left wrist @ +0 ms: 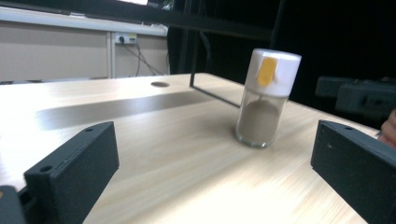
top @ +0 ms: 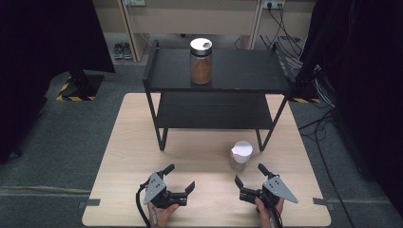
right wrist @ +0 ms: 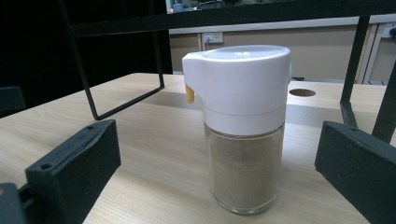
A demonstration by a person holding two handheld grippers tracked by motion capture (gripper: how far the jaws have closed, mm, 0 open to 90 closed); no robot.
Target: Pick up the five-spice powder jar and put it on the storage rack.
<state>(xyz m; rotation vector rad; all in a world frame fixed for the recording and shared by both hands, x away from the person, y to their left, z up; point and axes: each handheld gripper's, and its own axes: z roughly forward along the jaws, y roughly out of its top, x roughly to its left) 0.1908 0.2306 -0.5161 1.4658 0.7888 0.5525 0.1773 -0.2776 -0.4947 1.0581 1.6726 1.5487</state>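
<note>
Two jars are in play: a glass jar of orange-brown powder (top: 201, 61) with a white lid stands on the top tier of the black two-tier rack (top: 247, 71), and a smaller white-capped glass shaker (top: 240, 156) of pale brown powder stands on the wooden table (top: 123, 156), just in front of the rack's right front leg. Judging by this layout, the work in hand is probably to pick up the shaker and put it on the rack; if so, one jar is already shelved and the shaker is untouched, so the grasp, the lift and the placing all remain.

The right gripper (top: 248, 175) is spread wide and holds nothing. It sits near the table's front edge, close to the shaker and aimed at it. In the right gripper view the shaker (right wrist: 243, 130) stands upright between the two black jaws and a little beyond them, clear of both, its yellow spout tab turned to the left of that view.

The left gripper (top: 179, 177) is also wide open and empty, farther from the shaker. In its own view the shaker (left wrist: 266, 105) stands upright ahead, to the right of centre, well apart from either jaw.
</note>
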